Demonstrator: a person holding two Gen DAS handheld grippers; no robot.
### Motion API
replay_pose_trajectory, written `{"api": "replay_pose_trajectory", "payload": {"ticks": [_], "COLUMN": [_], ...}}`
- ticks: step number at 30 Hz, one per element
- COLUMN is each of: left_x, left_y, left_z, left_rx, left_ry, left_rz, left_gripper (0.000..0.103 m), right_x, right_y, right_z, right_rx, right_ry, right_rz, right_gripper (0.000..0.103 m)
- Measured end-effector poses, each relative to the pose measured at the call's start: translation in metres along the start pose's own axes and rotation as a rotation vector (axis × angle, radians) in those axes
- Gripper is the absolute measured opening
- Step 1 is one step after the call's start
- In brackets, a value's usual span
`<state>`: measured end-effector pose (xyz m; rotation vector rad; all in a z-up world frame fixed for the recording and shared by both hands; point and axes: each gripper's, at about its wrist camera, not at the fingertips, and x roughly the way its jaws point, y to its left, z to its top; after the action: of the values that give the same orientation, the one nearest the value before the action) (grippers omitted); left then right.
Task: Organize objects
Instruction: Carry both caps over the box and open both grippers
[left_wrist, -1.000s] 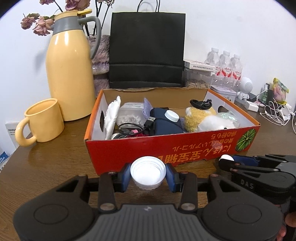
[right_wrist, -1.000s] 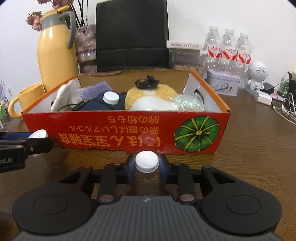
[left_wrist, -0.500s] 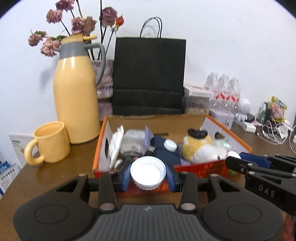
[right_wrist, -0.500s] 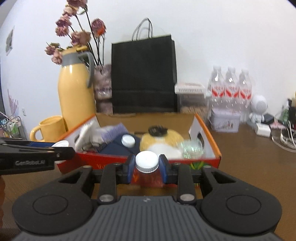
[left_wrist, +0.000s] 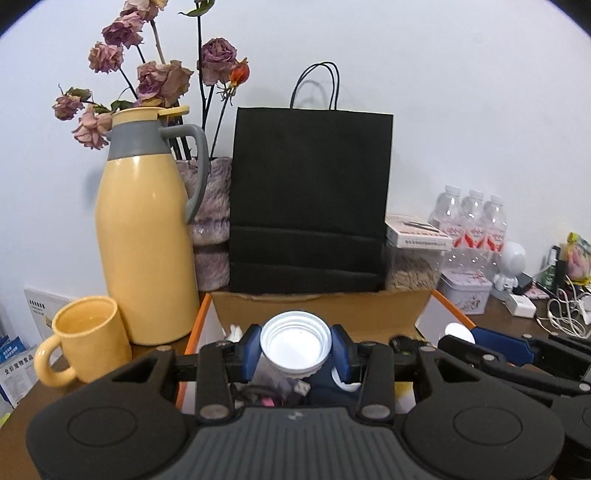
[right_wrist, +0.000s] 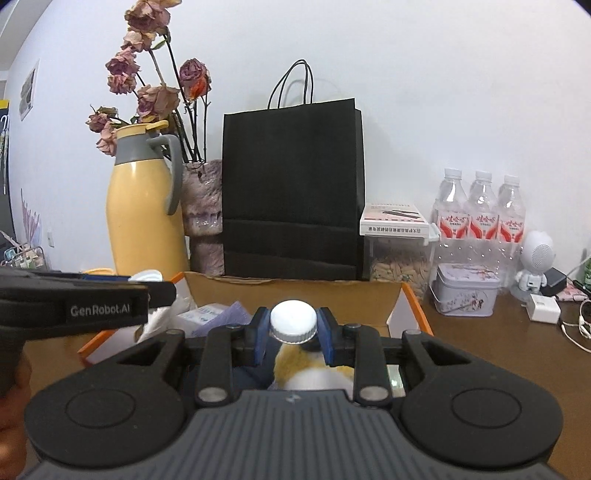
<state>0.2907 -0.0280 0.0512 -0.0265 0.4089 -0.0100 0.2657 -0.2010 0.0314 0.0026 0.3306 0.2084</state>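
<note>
My left gripper (left_wrist: 294, 350) is shut on a white open-mouthed plastic container (left_wrist: 294, 344) and holds it above the orange cardboard box (left_wrist: 317, 308). My right gripper (right_wrist: 293, 326) is shut on a small white-capped bottle (right_wrist: 293, 321), also raised over the box (right_wrist: 291, 291). The right gripper shows at the right of the left wrist view (left_wrist: 480, 341); the left gripper shows at the left of the right wrist view (right_wrist: 140, 291). Under them the box holds a yellow plush toy (right_wrist: 310, 363), a dark pouch, cables and white packets, mostly hidden by the grippers.
Behind the box stand a black paper bag (left_wrist: 310, 199), a yellow thermos jug (left_wrist: 146, 236) and dried roses in a vase (left_wrist: 210, 221). A yellow mug (left_wrist: 86, 343) sits left. Water bottles (right_wrist: 480, 218), a tin (right_wrist: 465, 293), a robot figure and cables lie right.
Both grippers have risen from the table in front of the box to above it, each carrying its item. The view now looks over the box's front wall.
</note>
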Motion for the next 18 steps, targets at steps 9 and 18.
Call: {"api": "replay_pose_trajectory", "payload": {"ticks": [9, 18], "left_x": [0.044, 0.067], "left_y": [0.004, 0.008], "left_z": [0.007, 0.009], "left_rx": [0.018, 0.038], "left_ry": [0.028, 0.043], "left_rz": [0.014, 0.013], "left_gripper": [0.039, 0.039], "right_x": [0.036, 0.056], "right_y": [-0.006, -0.010], "right_z": [0.006, 0.009], "right_rx": [-0.027, -0.041], "right_ry": [0.010, 0.022], "right_rz": [0.002, 0.010], "right_gripper": [0.029, 0.029]}}
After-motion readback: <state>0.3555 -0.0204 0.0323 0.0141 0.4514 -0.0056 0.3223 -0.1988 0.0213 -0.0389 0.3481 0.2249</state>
